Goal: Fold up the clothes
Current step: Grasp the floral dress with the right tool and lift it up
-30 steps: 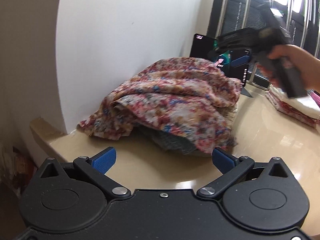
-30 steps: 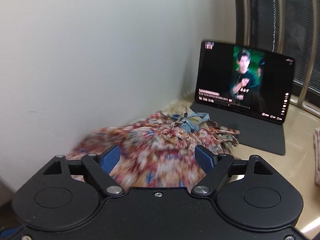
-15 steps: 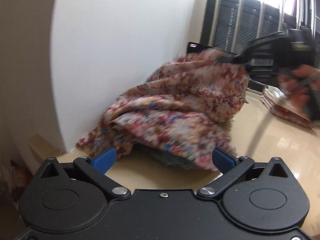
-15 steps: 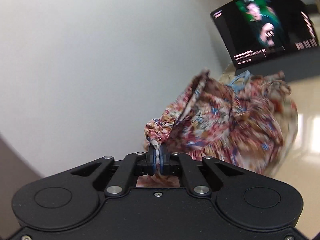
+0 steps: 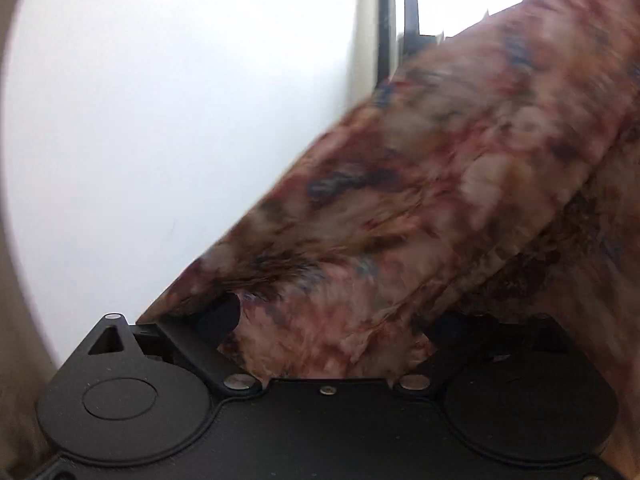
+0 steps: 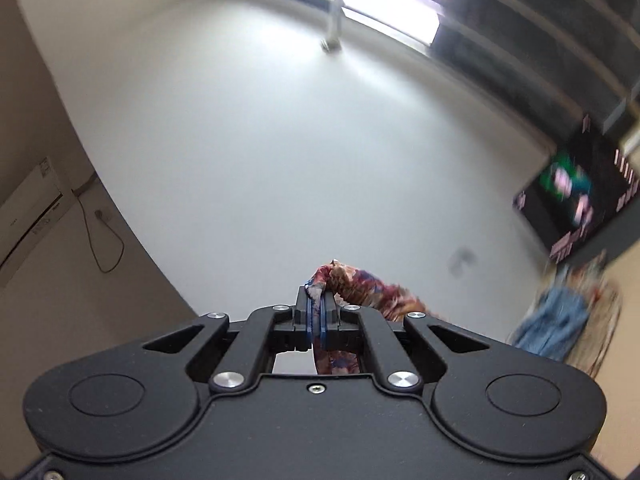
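We are only starting: our right gripper (image 6: pixel 316 322) pinches a corner of the floral garment (image 5: pixel 420 200), lifted and unfolded. It drapes, blurred, between our left gripper's (image 5: pixel 324 320) wide, just-narrowing jaws, apparently ungripped.

The garment (image 5: pixel 420 184) is a floral print of red, pink, cream and blue, blurred in the left wrist view. Black grippers carry blue pads (image 6: pixel 309 314). The wall (image 6: pixel 280 140) is white, the denim piece (image 6: pixel 560 324) pale blue, the tablet (image 6: pixel 580 196) black with green and pink.
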A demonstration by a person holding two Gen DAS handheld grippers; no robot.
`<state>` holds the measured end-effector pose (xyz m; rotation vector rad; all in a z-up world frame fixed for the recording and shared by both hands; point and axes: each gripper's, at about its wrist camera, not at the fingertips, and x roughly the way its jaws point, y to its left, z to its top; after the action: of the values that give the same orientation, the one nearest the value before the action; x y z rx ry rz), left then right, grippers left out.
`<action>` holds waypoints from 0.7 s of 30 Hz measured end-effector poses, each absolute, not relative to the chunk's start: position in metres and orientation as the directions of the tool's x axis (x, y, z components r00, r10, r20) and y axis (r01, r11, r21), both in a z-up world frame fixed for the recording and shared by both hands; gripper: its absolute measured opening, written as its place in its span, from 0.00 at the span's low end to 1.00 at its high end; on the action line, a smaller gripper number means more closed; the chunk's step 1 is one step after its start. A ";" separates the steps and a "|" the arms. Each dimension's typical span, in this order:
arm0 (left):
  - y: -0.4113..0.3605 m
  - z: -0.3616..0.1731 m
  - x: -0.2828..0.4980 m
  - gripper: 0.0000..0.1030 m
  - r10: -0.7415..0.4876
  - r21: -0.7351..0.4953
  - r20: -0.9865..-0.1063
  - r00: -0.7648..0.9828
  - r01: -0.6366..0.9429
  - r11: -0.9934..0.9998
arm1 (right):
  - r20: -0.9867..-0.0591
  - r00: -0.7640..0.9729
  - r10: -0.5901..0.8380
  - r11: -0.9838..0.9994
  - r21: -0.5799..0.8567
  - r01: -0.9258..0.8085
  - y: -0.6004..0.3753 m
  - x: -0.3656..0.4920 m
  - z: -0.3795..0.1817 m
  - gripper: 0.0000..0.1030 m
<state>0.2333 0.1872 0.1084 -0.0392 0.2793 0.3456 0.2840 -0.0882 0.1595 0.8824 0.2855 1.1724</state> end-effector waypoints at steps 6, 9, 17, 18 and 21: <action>0.126 0.167 0.313 0.98 0.231 0.055 -0.277 0.933 -0.224 0.973 | 0.211 0.650 0.730 0.324 0.731 -0.600 -0.173 0.261 0.158 0.03; 0.086 0.138 0.353 1.00 0.219 0.147 -0.463 0.859 -0.169 0.974 | 0.020 0.808 0.589 0.543 0.730 -0.414 -0.204 0.268 0.129 0.09; 0.047 0.026 0.315 1.00 0.087 0.202 -0.649 0.756 0.061 0.978 | -0.563 0.782 0.267 0.912 0.410 -0.016 -0.266 0.255 0.012 0.77; 0.050 0.021 0.299 1.00 0.063 0.185 -0.632 0.772 0.072 0.980 | -0.578 0.780 0.240 0.926 0.377 -0.006 -0.272 0.246 0.002 0.78; 0.048 0.019 0.252 1.00 -0.062 0.095 -0.592 0.804 0.146 0.985 | -0.579 0.793 0.189 0.950 0.311 0.001 -0.282 0.216 -0.015 0.80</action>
<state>0.2524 0.0477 0.0194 0.1389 0.6278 -0.1117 0.2159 -0.2815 -0.0152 0.3056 0.6499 0.1026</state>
